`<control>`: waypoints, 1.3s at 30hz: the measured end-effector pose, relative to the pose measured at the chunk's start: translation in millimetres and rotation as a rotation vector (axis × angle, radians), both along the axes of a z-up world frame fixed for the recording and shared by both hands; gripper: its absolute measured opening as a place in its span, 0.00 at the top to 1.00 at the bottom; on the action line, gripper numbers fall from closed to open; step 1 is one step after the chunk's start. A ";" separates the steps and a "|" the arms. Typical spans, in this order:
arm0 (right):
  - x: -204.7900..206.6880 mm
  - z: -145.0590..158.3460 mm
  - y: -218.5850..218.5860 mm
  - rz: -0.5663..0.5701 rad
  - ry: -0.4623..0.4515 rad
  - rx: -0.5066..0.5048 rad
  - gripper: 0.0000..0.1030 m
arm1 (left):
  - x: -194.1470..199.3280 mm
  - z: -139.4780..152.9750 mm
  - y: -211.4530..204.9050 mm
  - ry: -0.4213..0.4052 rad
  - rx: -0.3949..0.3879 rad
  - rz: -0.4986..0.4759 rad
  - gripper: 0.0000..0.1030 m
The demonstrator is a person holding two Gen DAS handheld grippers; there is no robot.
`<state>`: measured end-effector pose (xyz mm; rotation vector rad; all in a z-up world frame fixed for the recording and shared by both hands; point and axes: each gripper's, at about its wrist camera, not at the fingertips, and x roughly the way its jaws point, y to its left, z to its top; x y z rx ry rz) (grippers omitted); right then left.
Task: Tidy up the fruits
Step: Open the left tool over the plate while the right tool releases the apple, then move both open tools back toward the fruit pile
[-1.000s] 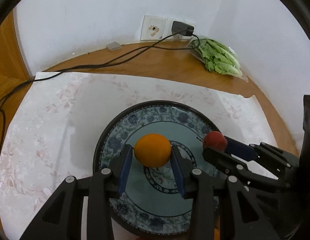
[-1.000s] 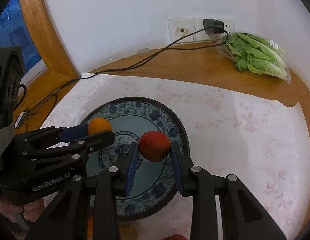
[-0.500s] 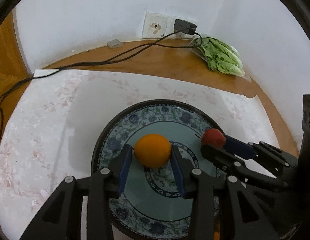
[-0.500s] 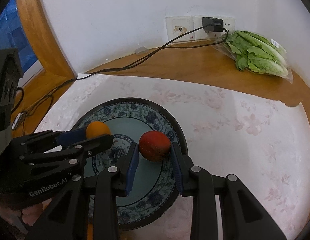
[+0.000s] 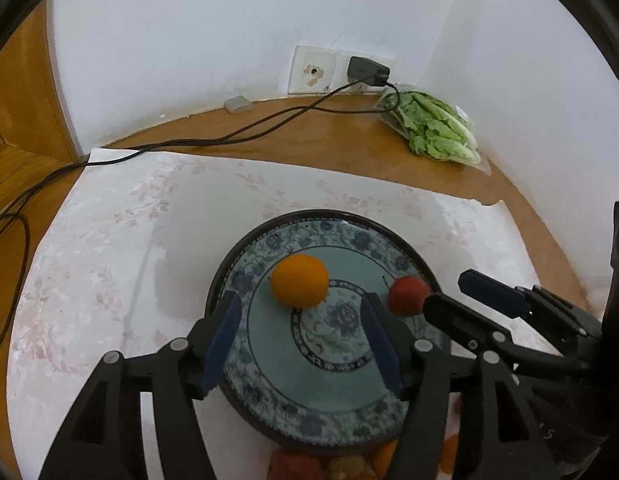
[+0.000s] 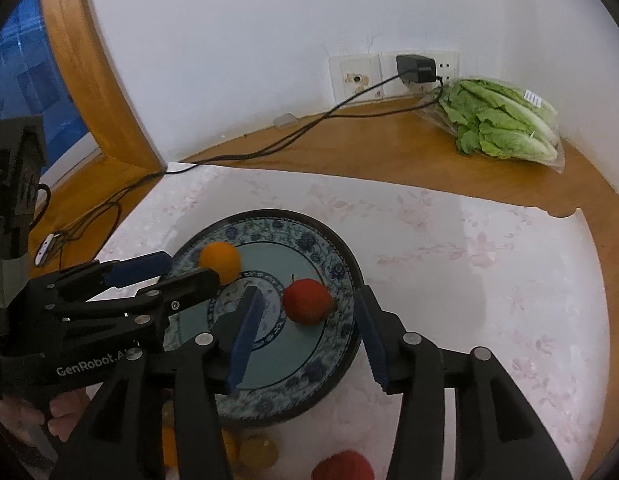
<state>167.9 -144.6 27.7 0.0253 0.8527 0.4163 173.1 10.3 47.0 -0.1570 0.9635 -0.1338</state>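
On the plate (image 5: 245, 398) we now have two fruits lying free: the orange (image 5: 299, 280) sits just left of the plate's centre medallion, the apple (image 6: 307, 301) just right of it, the two apart; our left gripper (image 5: 299, 346) is opening, its pads clear of the orange, which lies beyond the fingertips rather than between them; our right gripper (image 6: 307, 344) is opening too, and the apple rests just ahead of its parted pads, touched by neither. We judge this pair of placements done; what is left lies off the plate's near rim, where more fruit (image 6: 343, 466), red and orange pieces, waits on the cloth (image 6: 489, 280); how many we cannot tell. Neither placed fruit has much of a long axis; the orange is near round; the apple's stem points up and toward the plate's far rim.
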 end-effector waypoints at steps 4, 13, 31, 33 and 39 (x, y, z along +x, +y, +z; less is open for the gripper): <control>-14.4 7.9 0.2 0.009 -0.010 -0.005 0.52 | -12.6 9.3 -1.1 0.000 0.020 -0.006 0.33; -49.6 22.0 -7.1 0.015 -0.019 0.012 0.52 | -48.6 26.8 6.9 -0.003 0.034 -0.006 0.33; -106.8 10.4 -22.1 -0.013 0.019 0.034 0.52 | -115.4 24.4 19.9 0.011 0.018 0.025 0.32; -111.5 6.4 -25.1 -0.021 0.031 0.046 0.52 | -121.1 21.9 21.5 0.015 0.018 0.030 0.32; -117.4 -9.2 -31.6 -0.037 0.086 0.060 0.52 | -133.4 7.9 26.3 0.047 0.019 0.051 0.32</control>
